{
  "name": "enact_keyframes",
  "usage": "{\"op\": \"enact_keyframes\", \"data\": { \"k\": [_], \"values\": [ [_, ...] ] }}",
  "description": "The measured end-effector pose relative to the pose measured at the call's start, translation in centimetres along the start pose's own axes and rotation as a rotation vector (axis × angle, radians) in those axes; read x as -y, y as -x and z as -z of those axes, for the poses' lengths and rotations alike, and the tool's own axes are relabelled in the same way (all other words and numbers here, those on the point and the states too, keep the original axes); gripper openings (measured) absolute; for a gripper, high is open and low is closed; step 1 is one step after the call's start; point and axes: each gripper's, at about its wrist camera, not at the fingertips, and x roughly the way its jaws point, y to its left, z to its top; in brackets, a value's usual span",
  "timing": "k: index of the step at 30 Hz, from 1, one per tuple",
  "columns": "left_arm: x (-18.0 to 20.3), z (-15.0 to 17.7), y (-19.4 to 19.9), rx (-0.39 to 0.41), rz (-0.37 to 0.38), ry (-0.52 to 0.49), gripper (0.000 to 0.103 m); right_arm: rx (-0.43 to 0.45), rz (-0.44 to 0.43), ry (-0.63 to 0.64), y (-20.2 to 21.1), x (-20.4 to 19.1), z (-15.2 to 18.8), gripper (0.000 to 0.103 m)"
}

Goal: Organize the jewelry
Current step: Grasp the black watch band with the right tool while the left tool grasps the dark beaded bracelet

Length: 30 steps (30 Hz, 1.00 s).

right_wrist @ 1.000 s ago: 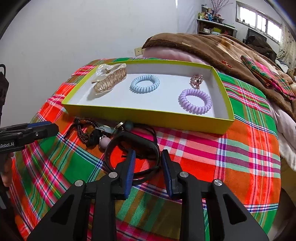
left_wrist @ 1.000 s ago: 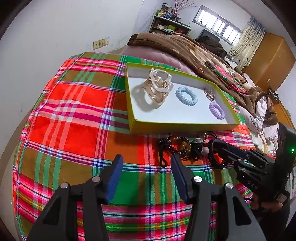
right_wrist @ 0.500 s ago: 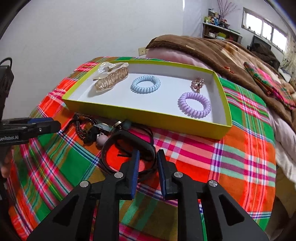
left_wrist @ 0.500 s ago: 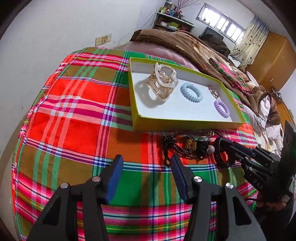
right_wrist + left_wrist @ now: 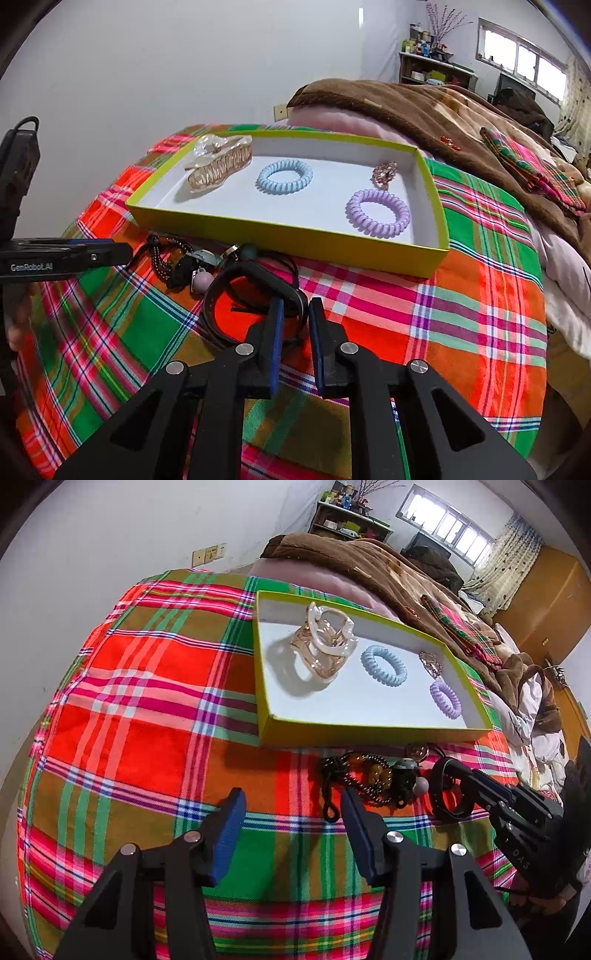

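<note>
plaid cloth (image 5: 480, 295) in red, green and pink covers the surface, and a shallow yellow-green tray (image 5: 295, 240) with a white floor sits on it. inside the tray, at its far left end, lies a clear amber hair claw (image 5: 221, 162); just right of it is a pale blue coil hair tie (image 5: 284, 176). toward the tray's right end a lilac coil hair tie (image 5: 378, 211) lies near the front wall, with a small sparkly brooch (image 5: 384, 173) just behind it.

outside the tray, close against its front wall, a tangle of dark beaded bracelets (image 5: 166, 258) and small charms lies on the cloth. just right of that tangle, still in front of the tray, is a black band (image 5: 255, 273), a wide loop resting on the cloth.

the right gripper (image 5: 295, 321) reaches down in front of the tray and its jaws are closing, with the near edge of the black band between the blue pads; whether the pads already press on it cannot be told. the left gripper (image 5: 291, 816) hovers over bare cloth in front of the tray's left part, its jaws spread with nothing between them, the beaded tangle just beyond its right finger.
</note>
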Motion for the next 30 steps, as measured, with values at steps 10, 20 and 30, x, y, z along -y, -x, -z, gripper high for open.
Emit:
{"op": "enact_keyframes", "data": {
  "k": [10,20,30],
  "values": [
    [4.0,-0.2,-0.1,0.013,0.017,-0.122,0.055,0.065,-0.025,-0.1,2.0,2.7,0.3,0.0],
    [5.3,-0.2,-0.6,0.008,-0.003,-0.139,0.055,0.007,-0.097,-0.025,0.8,2.7,0.1,0.029],
    [4.1,-0.1,-0.8,-0.006,-0.024,-0.107,0.055,-0.088,-0.105,0.073,-1.7,1.7,-0.7,0.029]
  ]
}}
